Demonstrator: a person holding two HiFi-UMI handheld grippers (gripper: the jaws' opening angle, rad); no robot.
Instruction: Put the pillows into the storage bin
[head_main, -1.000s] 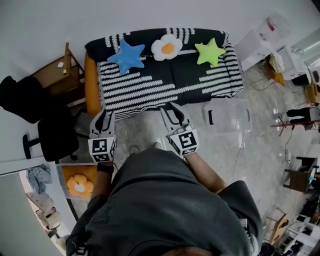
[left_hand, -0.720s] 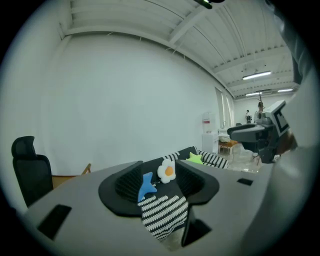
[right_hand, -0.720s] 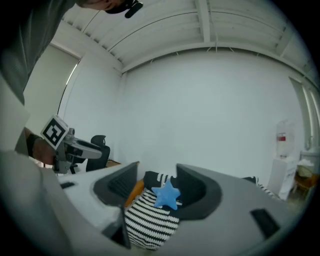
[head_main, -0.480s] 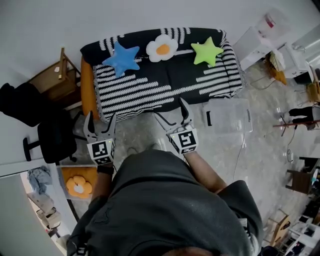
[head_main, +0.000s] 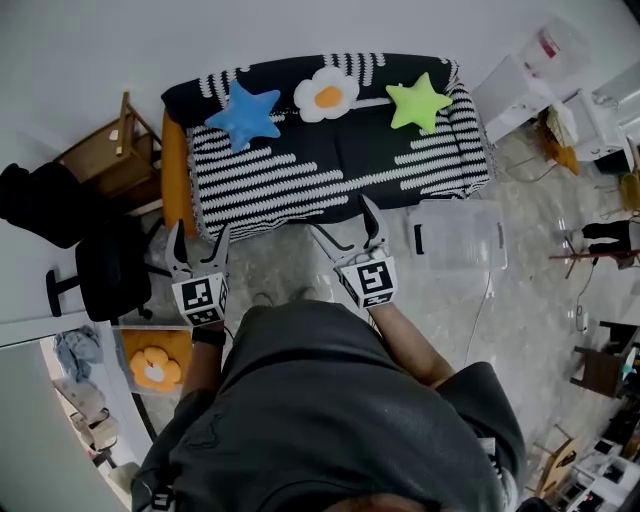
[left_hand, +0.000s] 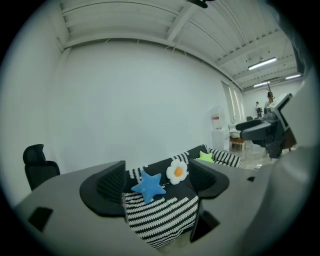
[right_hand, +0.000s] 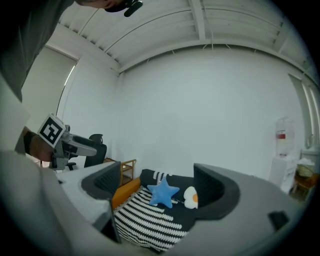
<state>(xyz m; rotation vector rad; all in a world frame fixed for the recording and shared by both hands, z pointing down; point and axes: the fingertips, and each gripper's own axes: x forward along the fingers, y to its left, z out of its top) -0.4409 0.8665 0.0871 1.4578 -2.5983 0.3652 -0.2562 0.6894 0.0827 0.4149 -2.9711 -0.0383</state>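
Three pillows lean on the back of a black-and-white striped sofa (head_main: 330, 170): a blue star pillow (head_main: 243, 114), a white flower pillow (head_main: 327, 94) with an orange centre, and a green star pillow (head_main: 419, 102). A clear plastic storage bin (head_main: 458, 233) stands on the floor in front of the sofa's right end. My left gripper (head_main: 197, 247) and right gripper (head_main: 350, 228) hang in front of the sofa, both open and empty, jaws having just opened wide. The left gripper view shows the blue star pillow (left_hand: 149, 185) and flower pillow (left_hand: 176, 171); the right gripper view shows the blue star pillow (right_hand: 162, 192).
A black office chair (head_main: 115, 275) stands left of the sofa, with a wooden side table (head_main: 115, 150) behind it. An orange flower cushion (head_main: 157, 368) lies in a box at lower left. White appliances and clutter fill the right side (head_main: 560, 110).
Both grippers' jaws went from nearly shut to wide open. Both hands drifted slightly toward the sofa, and the view shifted a little.
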